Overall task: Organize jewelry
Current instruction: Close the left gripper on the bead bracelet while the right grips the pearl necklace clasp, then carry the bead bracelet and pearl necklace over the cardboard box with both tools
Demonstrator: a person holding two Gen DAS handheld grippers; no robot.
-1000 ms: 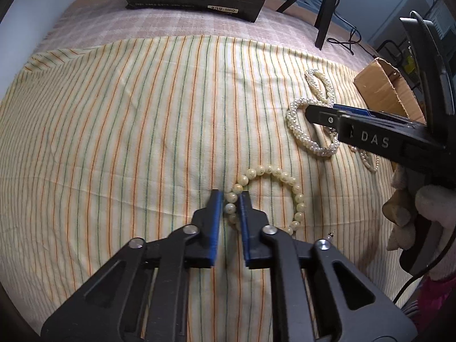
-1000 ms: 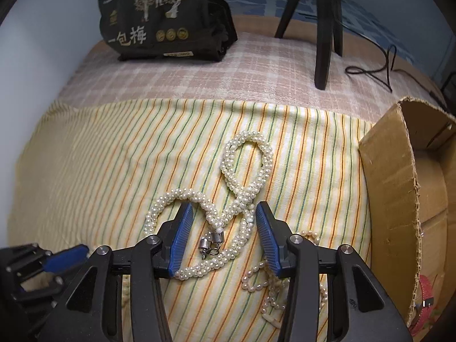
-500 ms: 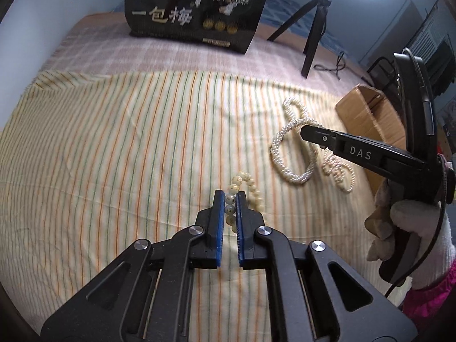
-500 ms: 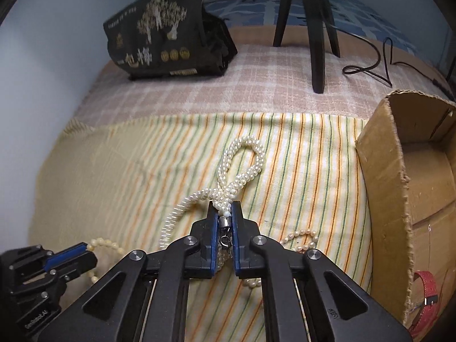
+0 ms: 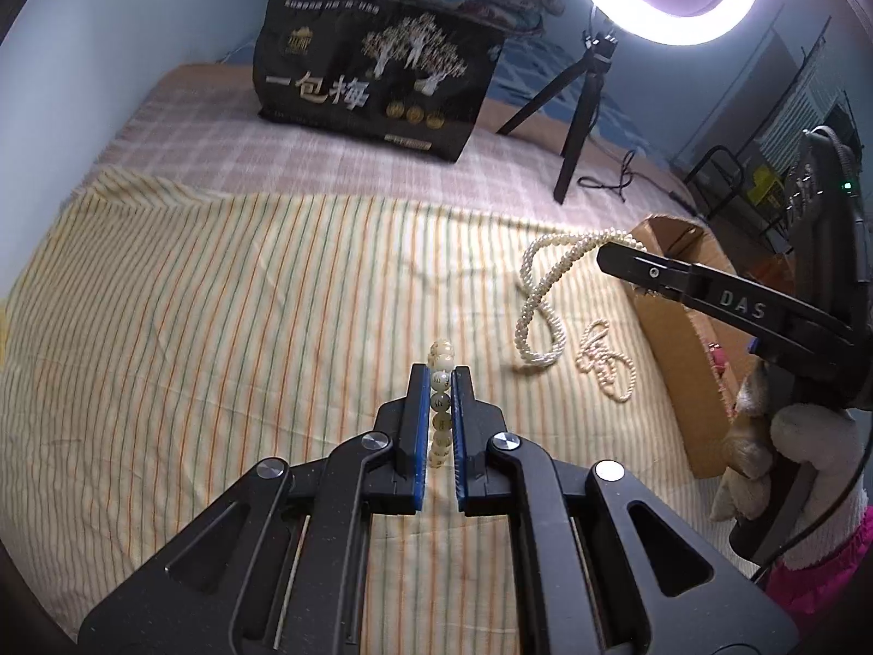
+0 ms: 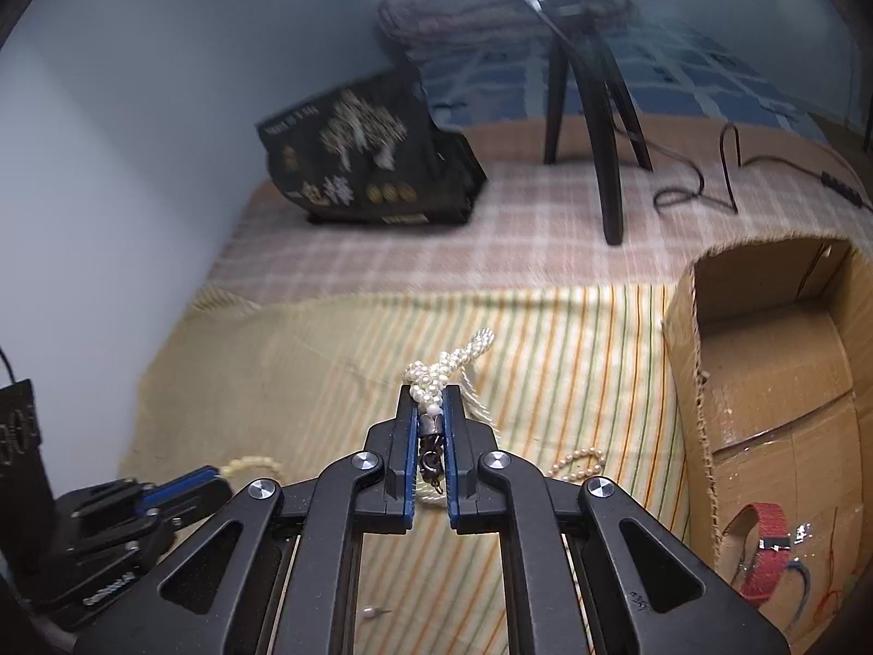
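My left gripper (image 5: pixel 438 376) is shut on a cream bead bracelet (image 5: pixel 441 365) and holds it above the striped cloth (image 5: pixel 218 327). My right gripper (image 6: pixel 426 401) is shut on the clasp end of a twisted white pearl necklace (image 6: pixel 453 363); the necklace (image 5: pixel 537 295) hangs from it down to the cloth. The right gripper also shows in the left wrist view (image 5: pixel 605 262), beside the cardboard box (image 5: pixel 676 338). A small thin pearl strand (image 5: pixel 603 363) lies on the cloth near the box. The left gripper shows at lower left in the right wrist view (image 6: pixel 213 483).
The open cardboard box (image 6: pixel 764 382) holds a red strap (image 6: pixel 766 546). A black bag (image 5: pixel 376 87) and a ring light tripod (image 5: pixel 573 120) stand at the back on the checked bedcover. A loose pearl pin (image 6: pixel 374 612) lies on the cloth.
Both grippers have risen from the cloth with their jewelry. The pearl necklace now hangs from the right gripper, which has moved toward the box. The bracelet has lifted clear.
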